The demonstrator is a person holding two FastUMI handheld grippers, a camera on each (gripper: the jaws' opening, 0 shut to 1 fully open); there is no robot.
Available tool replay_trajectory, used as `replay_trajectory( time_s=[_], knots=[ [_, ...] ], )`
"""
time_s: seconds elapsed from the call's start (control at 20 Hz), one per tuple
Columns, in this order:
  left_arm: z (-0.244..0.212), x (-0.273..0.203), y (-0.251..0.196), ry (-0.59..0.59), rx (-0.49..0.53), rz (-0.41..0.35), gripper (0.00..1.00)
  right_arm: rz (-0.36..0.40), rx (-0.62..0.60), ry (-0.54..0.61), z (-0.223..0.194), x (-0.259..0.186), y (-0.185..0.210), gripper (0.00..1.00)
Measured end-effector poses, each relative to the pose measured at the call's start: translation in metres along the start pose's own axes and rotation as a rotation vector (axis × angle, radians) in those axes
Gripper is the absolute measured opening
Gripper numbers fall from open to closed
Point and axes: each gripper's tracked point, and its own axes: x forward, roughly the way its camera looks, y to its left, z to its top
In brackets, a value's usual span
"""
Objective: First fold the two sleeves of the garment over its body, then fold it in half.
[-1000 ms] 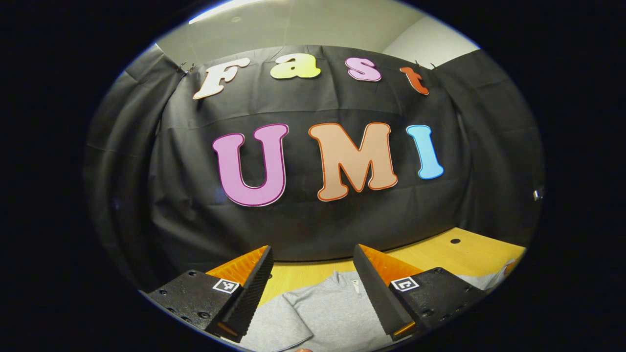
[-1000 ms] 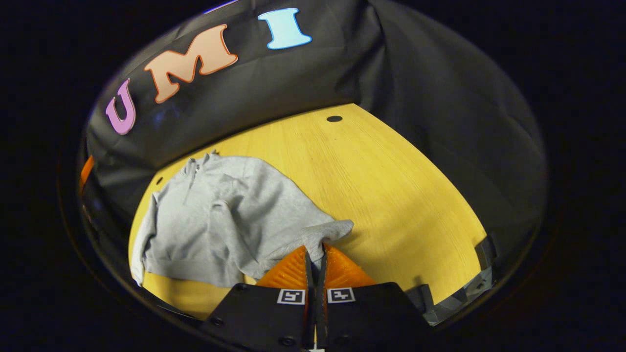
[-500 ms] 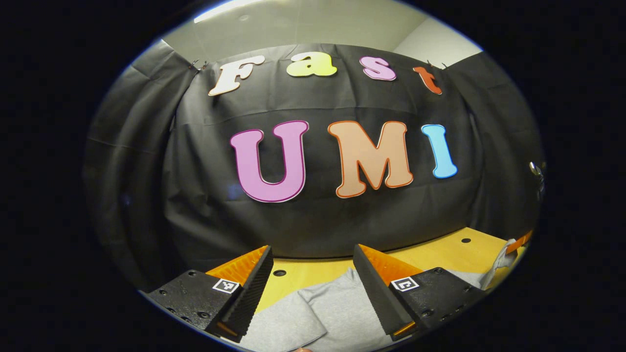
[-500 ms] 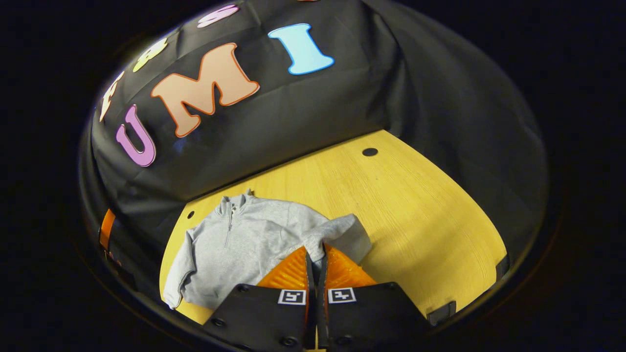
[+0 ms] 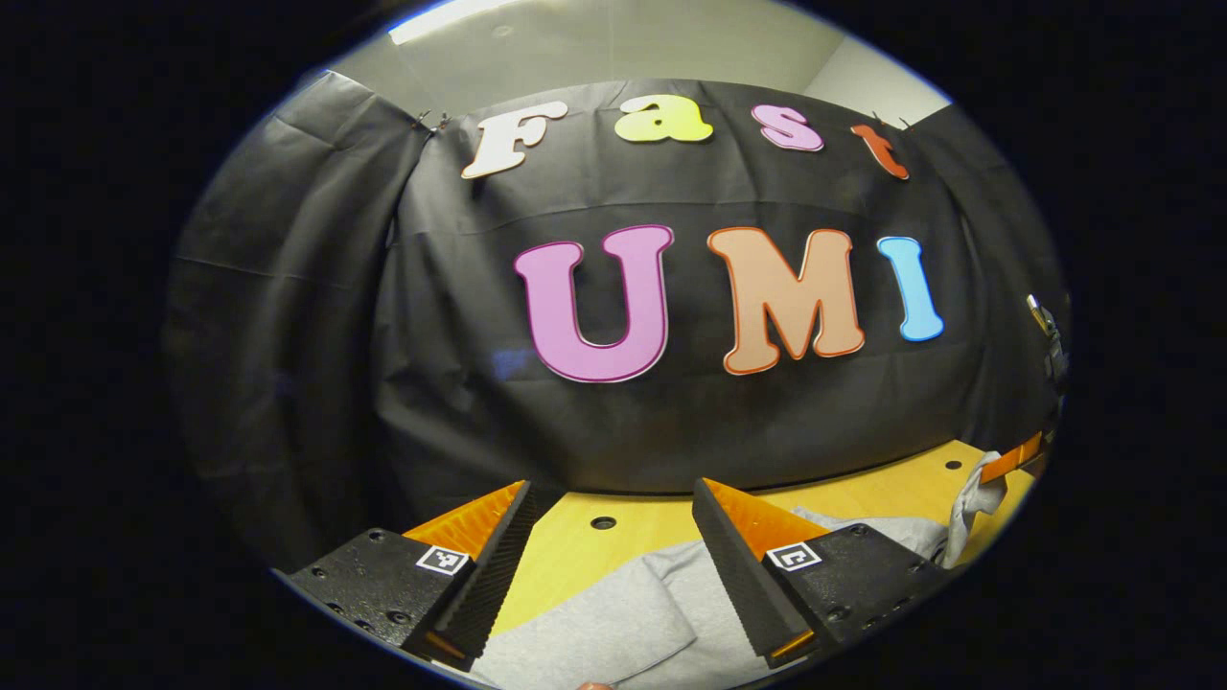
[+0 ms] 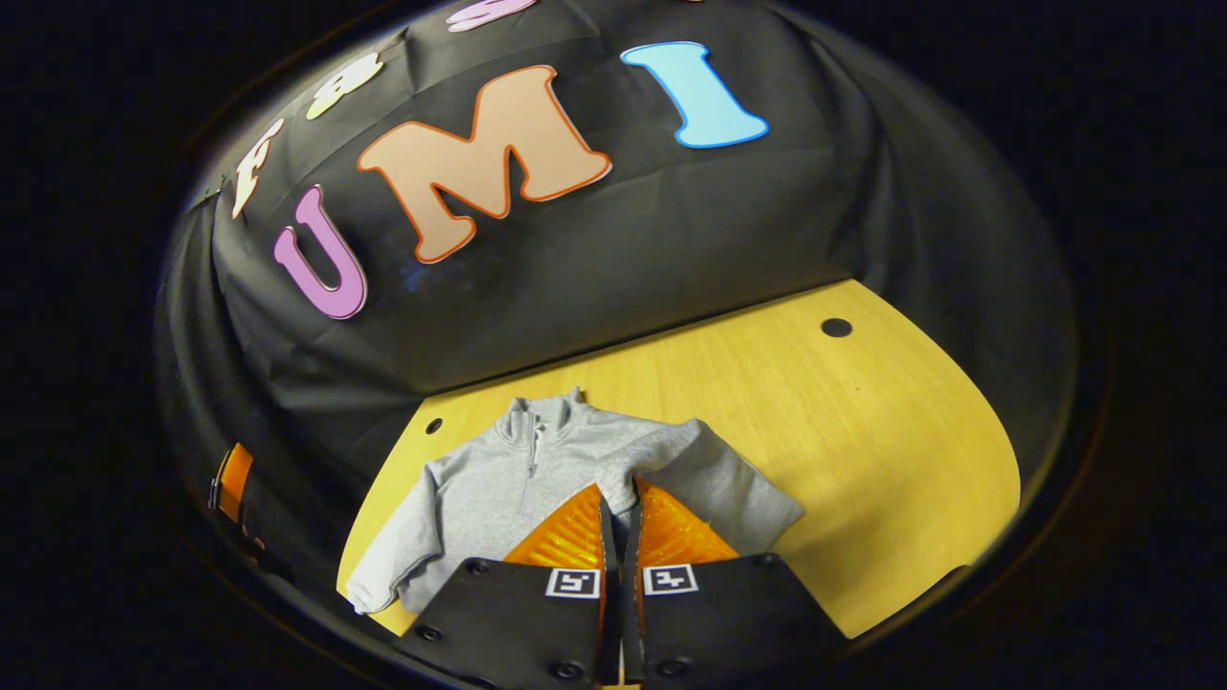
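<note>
A grey zip-neck sweatshirt (image 6: 498,474) lies flat on the yellow wooden table (image 6: 863,460), collar toward the black wall. My right gripper (image 6: 618,489) is shut on the garment's right sleeve (image 6: 709,470), which is lifted and drawn in over the body. The left sleeve (image 6: 388,565) lies along the garment's left side. My left gripper (image 5: 611,487) hangs open above the sweatshirt (image 5: 613,623), with nothing between its fingers. At the far right edge of the left gripper view, the right gripper (image 5: 1016,458) holds up a fold of grey cloth (image 5: 970,494).
Black cloth walls close the table at the back and sides. Small round holes (image 6: 837,327) (image 6: 434,425) mark the tabletop near the wall. Bare wood stretches to the right of the garment. The left gripper (image 6: 230,479) shows at the far left of the right gripper view.
My right gripper has carried the right sleeve from the bare table in over the garment's body. The left gripper, still open, has turned a little to the left.
</note>
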Motion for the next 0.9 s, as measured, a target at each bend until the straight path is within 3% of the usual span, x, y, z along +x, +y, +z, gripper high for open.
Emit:
replay_trajectory(
  time_s=[0.4,0.9],
  knots=[
    [-0.009,-0.021,0.069,0.018,-0.002,0.138,0.99,0.166,-0.127,0.042,-0.001,0.045,0.106,0.03],
    [-0.027,-0.055,0.135,0.056,0.007,0.264,0.96,0.303,-0.353,0.159,-0.071,0.098,0.219,0.02]
  ],
)
